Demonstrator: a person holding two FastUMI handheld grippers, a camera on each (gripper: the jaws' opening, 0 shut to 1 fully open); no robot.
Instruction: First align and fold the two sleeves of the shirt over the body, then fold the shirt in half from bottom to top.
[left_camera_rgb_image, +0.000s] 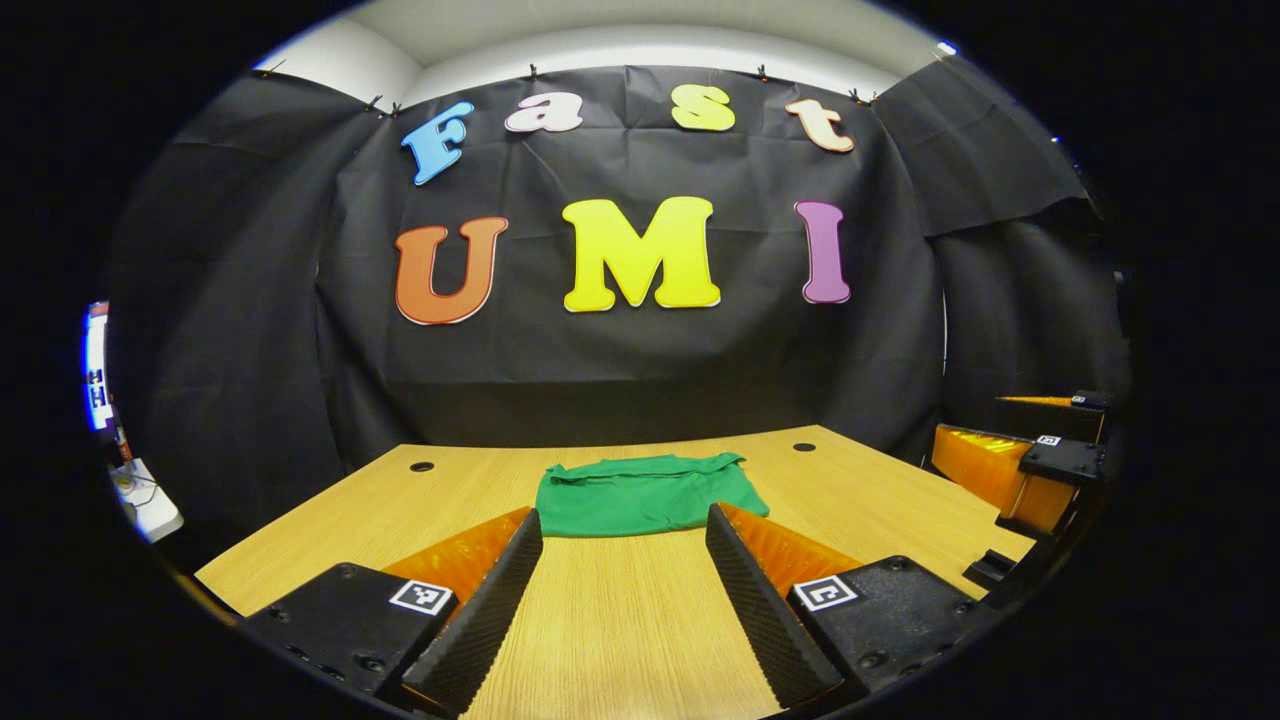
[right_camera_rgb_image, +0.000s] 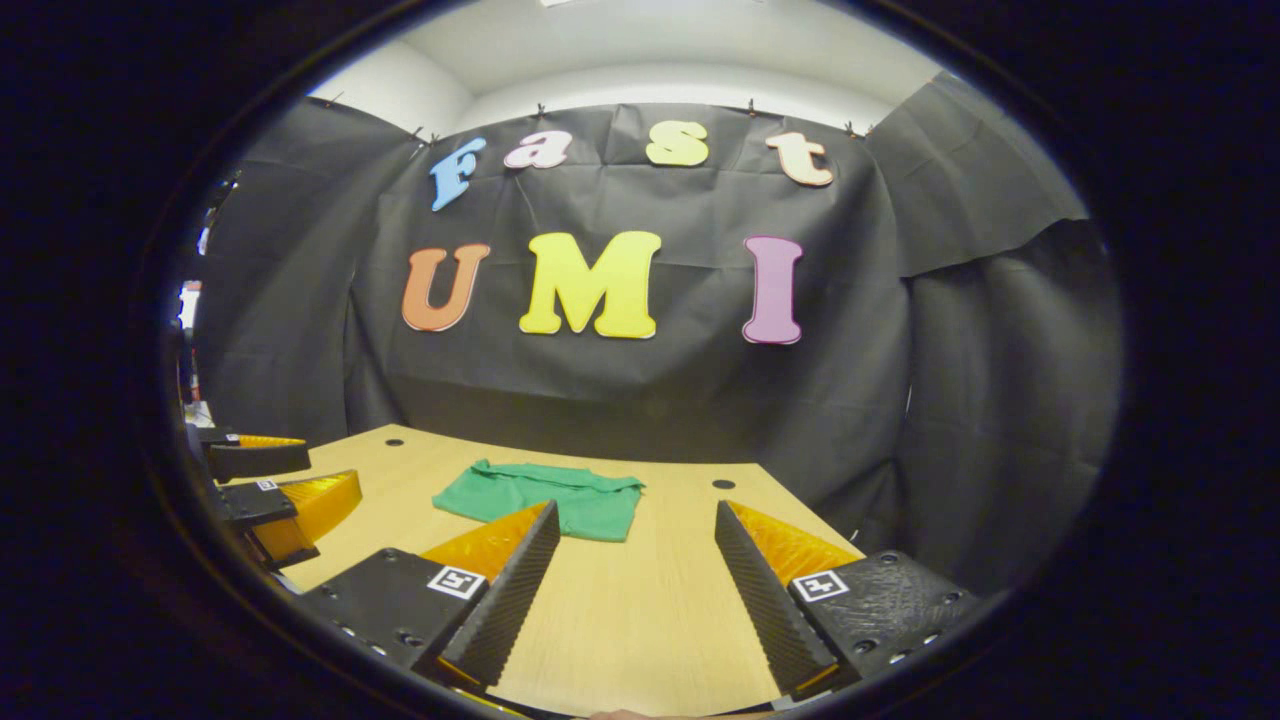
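A green shirt (left_camera_rgb_image: 645, 495) lies folded into a small rectangle near the far middle of the wooden table (left_camera_rgb_image: 620, 620). My left gripper (left_camera_rgb_image: 625, 525) hovers open in front of it, with nothing between its fingers. In the right gripper view the same shirt (right_camera_rgb_image: 545, 497) lies to the left of centre, and my right gripper (right_camera_rgb_image: 637, 520) stands open just short of it, also with nothing between its fingers. The right gripper (left_camera_rgb_image: 1030, 470) shows at the right edge of the left gripper view. The left gripper (right_camera_rgb_image: 270, 490) shows at the left edge of the right gripper view.
Two round cable holes (left_camera_rgb_image: 422, 467) (left_camera_rgb_image: 804, 447) sit near the table's far edge. Black cloth hangs close behind and to both sides of the table. A white object (left_camera_rgb_image: 145, 505) sits off the table at the far left.
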